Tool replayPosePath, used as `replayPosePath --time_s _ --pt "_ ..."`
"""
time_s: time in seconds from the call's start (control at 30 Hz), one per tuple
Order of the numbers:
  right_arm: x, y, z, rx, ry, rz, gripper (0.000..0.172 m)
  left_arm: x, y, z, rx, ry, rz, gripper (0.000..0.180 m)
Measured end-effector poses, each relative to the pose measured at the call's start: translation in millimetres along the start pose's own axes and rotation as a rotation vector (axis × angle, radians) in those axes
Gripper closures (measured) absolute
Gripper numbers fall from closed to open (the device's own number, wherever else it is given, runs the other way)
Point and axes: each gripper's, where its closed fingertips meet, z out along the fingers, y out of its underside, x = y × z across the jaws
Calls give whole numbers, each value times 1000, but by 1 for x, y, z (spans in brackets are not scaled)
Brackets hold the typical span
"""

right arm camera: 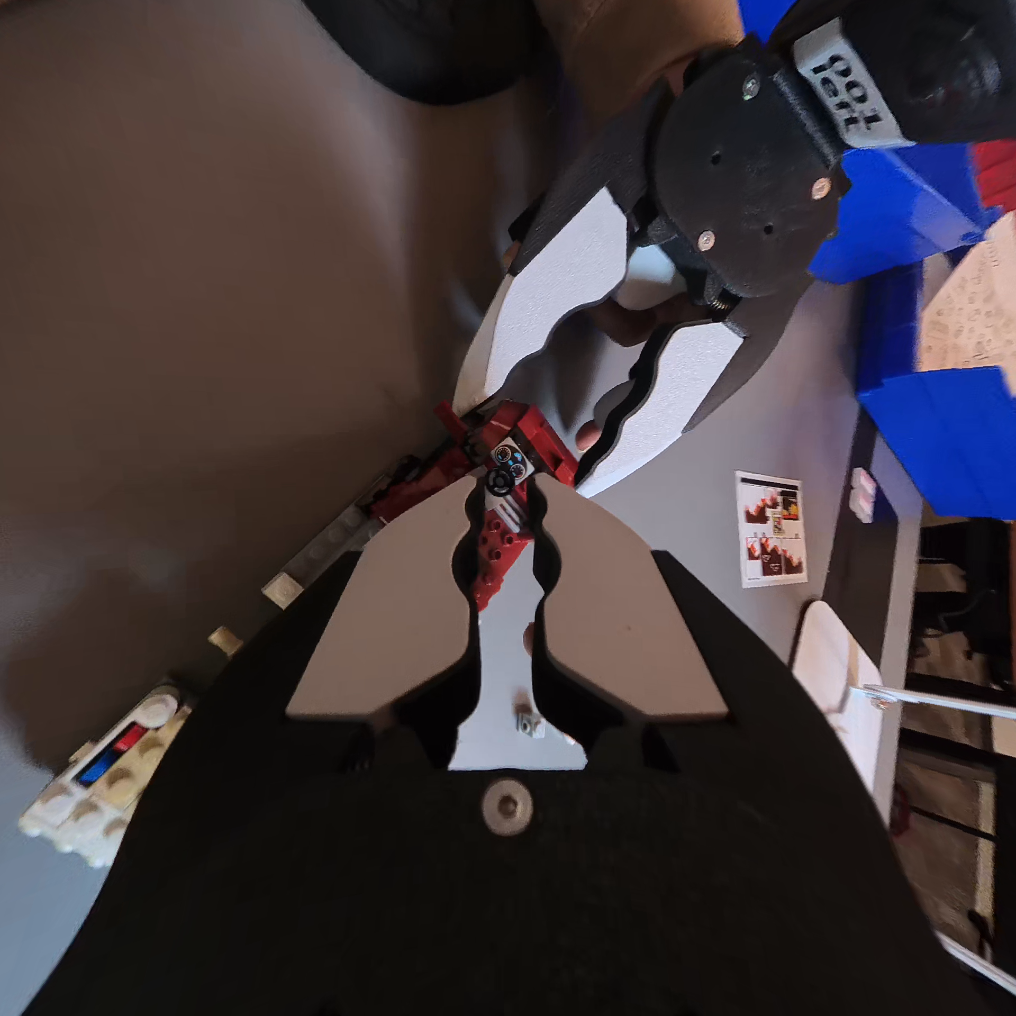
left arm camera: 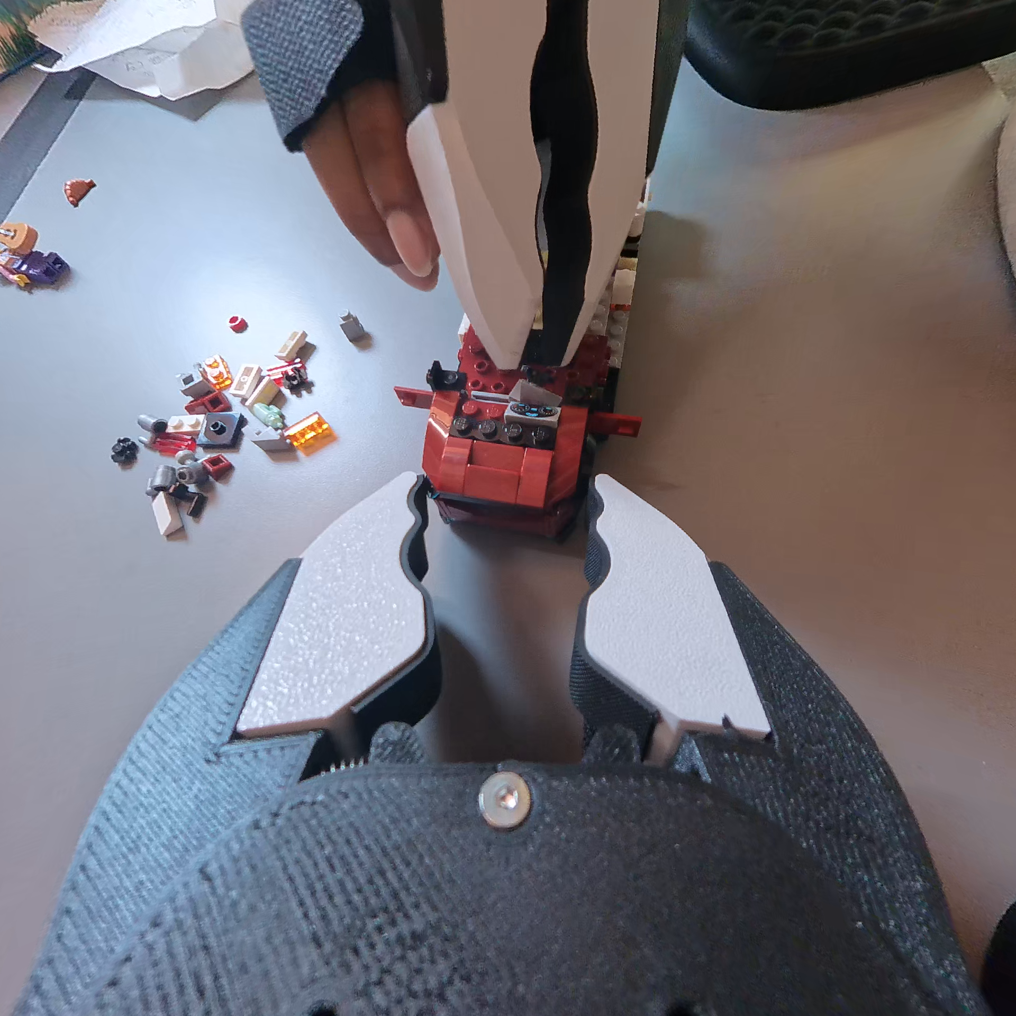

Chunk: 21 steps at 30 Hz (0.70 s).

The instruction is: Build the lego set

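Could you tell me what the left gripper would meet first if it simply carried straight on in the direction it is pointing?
Most likely the dark red brick car. Its sloped front already sits between the tips of the left gripper, so the car is the first thing ahead; beyond it, the right gripper reaches down onto the car's studded top.

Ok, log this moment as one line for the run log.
left gripper: clamps red brick car nose | right gripper: tips astride black steering wheel in cockpit | loose bricks: scattered on table

Brick car [left arm camera: 497, 451] between left gripper [left arm camera: 506, 489] jaws, loose bricks [left arm camera: 220, 418] on table [left arm camera: 769, 495] to its left (right gripper [left arm camera: 536, 360] above).
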Motion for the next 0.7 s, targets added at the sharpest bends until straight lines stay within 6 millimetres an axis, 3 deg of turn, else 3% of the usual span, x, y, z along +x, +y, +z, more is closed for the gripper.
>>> replayPosePath --time_s 0.3,0.47,0.7 --pt "-1 0 4 -77 -213 43 168 0 0 0 0 4 2 125" --pt "-2 0 4 -90 -243 -62 168 1 0 0 1 9 5 125" --pt "-2 0 5 -111 -216 -41 168 1 0 0 1 7 8 125"
